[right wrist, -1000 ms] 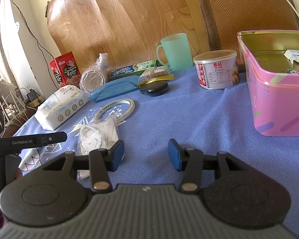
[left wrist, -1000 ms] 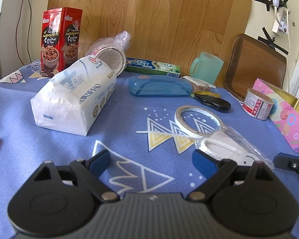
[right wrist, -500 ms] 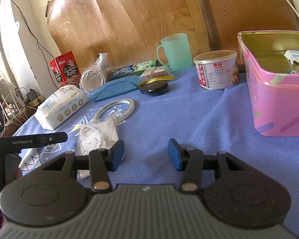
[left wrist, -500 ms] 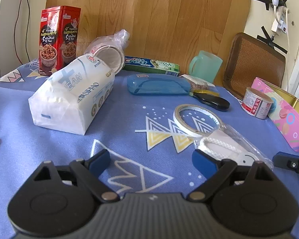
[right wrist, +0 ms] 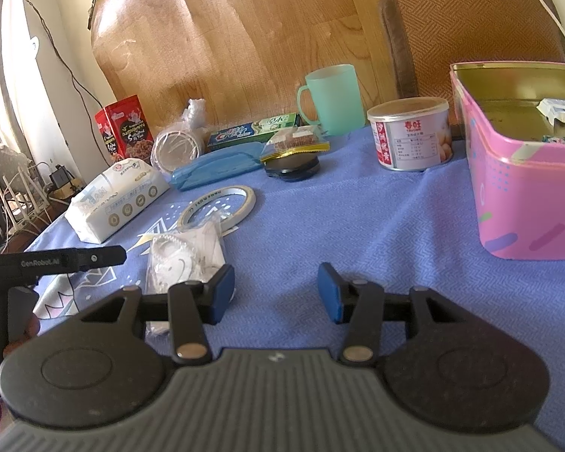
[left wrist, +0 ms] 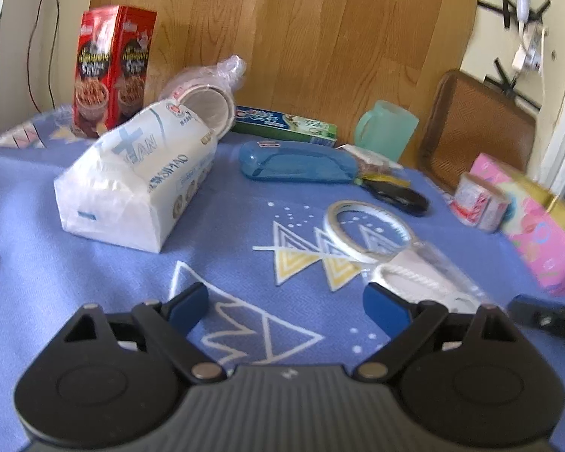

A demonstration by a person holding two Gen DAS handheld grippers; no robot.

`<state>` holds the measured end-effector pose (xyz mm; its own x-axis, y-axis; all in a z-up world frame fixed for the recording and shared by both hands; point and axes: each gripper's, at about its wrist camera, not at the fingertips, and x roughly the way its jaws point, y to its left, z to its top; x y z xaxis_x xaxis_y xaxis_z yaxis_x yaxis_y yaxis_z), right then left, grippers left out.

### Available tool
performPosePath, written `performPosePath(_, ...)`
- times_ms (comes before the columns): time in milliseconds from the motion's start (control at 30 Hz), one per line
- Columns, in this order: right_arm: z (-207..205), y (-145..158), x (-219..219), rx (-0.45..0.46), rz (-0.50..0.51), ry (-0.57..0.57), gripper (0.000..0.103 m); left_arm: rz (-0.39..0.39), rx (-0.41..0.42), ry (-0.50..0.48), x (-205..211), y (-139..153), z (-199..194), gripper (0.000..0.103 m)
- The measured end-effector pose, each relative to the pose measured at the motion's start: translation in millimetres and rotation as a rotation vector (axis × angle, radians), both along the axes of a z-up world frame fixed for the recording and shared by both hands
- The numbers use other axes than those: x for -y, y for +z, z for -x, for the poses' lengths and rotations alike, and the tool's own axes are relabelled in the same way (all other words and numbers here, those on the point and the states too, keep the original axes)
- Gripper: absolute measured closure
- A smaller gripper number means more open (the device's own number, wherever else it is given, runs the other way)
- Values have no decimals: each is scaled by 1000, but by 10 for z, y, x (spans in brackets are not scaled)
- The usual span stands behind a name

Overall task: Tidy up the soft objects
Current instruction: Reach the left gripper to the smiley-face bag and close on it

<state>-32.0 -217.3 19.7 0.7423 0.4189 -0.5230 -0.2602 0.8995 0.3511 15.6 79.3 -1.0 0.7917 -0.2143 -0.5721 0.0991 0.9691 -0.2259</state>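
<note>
Blue cloth (right wrist: 358,226) covers the table, and both claws hover over it holding nothing: the left gripper (left wrist: 288,307) spread wide, the right gripper (right wrist: 275,288) about half apart. White tissue pack (left wrist: 139,177) lies at the left; a bagged mask (right wrist: 186,260) sits just beside the right gripper's left finger.

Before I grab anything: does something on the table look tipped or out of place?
Yes. The bagged stack of paper cups lies on its side, its open end resting against the tissue pack. Nothing looks spilled or damaged.
</note>
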Motion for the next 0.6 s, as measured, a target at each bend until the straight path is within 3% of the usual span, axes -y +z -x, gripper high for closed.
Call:
performPosePath(100,71,76,-25,33,-8,21,51,192,-38,-66,-128,84,93,11)
performPosePath(267,97,183,-166,79,33,134,41,165,-16,-109,6,232,228,11)
performPosePath(333,60,171,-236,73,77,183,27,194,-51,-134,64,198,181,13)
performPosePath(433,6,170,-350,81,132,225,14,205,-108,-165,205,142,67,19)
performPosePath(500,-40,166,-415,77,150,267,11,190,-110,-182,312,145,19,19)
performPosePath(600,-64,142,-539,84,203,327,11,183,-134,-208,457,120,-72,27)
